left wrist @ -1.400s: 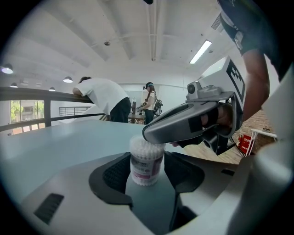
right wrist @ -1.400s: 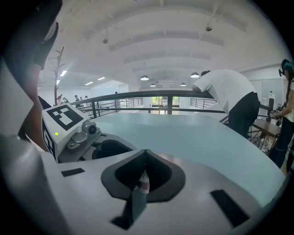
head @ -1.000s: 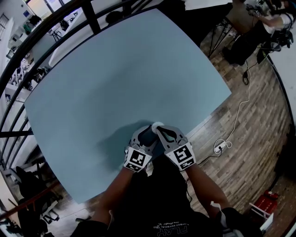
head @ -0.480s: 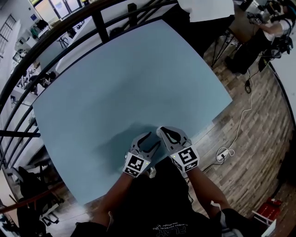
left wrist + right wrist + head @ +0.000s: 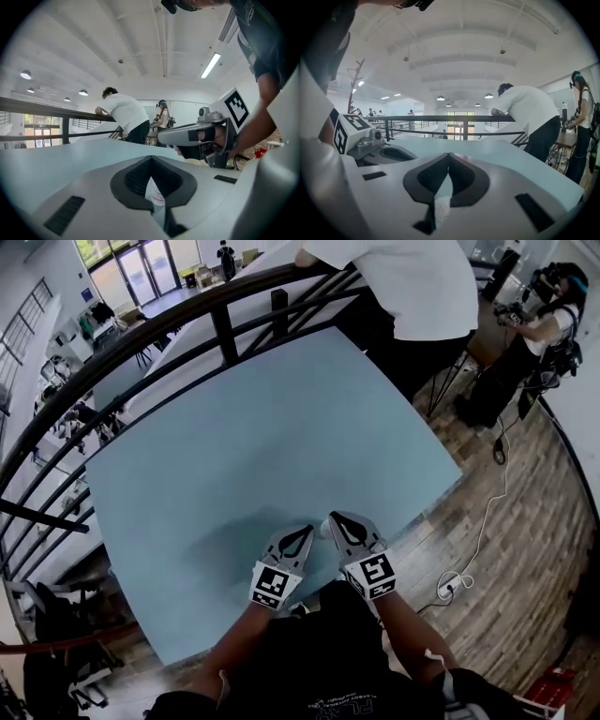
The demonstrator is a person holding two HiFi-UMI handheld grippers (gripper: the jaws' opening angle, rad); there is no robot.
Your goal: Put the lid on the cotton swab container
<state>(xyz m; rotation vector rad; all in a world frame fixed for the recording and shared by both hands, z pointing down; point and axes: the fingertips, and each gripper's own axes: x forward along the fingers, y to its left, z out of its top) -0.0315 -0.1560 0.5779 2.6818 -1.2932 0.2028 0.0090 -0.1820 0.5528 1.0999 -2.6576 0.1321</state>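
Both grippers hang side by side above the near edge of the pale blue table. My left gripper is shut; its jaws have just been closing and nothing is between them. My right gripper also has its tips together. A small white thing, probably the cotton swab container, peeks out between the two grippers. Through the slit under the left gripper shows a white surface with red print. Under the right gripper shows a white dotted patch. I cannot make out the lid separately.
A person in a white shirt leans on the table's far edge. Another person stands at the right. A dark railing runs behind the table. A white cable lies on the wooden floor to the right.
Both grippers have lifted off the table. The left jaws stood wide around the container a second ago and are shut now. The white container top is mostly hidden now.
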